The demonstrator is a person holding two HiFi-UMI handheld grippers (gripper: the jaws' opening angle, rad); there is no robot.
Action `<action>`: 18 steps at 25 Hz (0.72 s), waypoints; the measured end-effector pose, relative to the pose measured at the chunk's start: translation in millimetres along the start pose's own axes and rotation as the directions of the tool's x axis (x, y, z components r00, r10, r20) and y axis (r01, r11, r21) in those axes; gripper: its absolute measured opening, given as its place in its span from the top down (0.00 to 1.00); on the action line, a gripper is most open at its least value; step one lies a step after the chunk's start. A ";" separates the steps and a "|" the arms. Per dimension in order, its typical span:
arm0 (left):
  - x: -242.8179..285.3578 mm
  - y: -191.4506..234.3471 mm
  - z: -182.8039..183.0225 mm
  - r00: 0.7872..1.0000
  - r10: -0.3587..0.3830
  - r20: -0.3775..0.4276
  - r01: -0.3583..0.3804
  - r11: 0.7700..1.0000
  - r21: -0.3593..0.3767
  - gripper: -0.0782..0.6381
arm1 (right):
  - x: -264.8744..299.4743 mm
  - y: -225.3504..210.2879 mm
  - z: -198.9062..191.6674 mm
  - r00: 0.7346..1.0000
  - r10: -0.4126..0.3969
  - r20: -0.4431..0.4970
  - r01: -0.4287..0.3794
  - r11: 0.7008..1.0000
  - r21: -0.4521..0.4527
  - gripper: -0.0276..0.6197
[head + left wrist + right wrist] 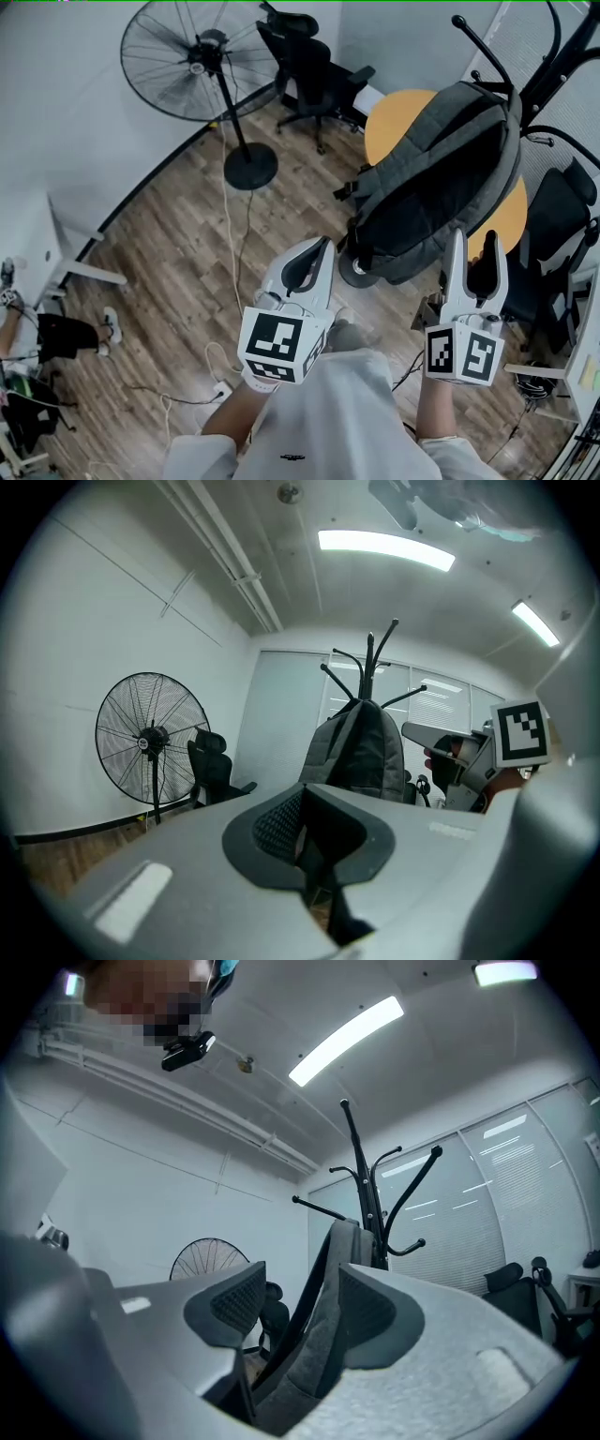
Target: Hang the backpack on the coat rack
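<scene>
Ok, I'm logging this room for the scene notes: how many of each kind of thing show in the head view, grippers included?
backpack: 1
coat rack: 1
standing fan: 1
black office chairs: 2
round orange table: 1
grippers, the left gripper and the right gripper: 2
total: 8

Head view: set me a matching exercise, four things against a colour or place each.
1 backpack
2 fan
3 round table
4 office chair

A orange top
B black, by the far wall
C grey, hung on the coat rack
D wire cage on a pole

Pairs: 1-C, 2-D, 3-A, 4-B
</scene>
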State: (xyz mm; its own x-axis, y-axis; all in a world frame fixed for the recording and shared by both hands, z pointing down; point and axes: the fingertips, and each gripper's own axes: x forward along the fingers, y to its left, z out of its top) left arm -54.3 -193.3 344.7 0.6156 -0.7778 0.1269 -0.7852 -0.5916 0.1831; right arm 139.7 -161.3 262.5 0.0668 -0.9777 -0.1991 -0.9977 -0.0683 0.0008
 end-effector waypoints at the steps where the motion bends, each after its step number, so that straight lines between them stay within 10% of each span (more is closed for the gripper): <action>1: -1.0 0.3 -0.2 1.000 0.002 0.002 -0.002 1.000 -0.001 0.87 | -1.8 5.1 1.1 1.000 0.016 0.002 -0.016 1.000 -0.003 0.59; 18: -38.8 22.3 -4.7 0.994 0.097 0.041 -0.096 0.995 -0.028 0.87 | -15.8 101.1 -28.1 0.953 0.288 -0.093 -0.288 0.957 0.013 0.62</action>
State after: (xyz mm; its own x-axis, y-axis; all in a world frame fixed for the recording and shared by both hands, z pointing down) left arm -95.3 -175.3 348.5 0.5333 -0.8396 0.1038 -0.8384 -0.5081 0.1973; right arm 38.2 -158.3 293.2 -0.2228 -0.9699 -0.0988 -0.9746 0.2193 0.0453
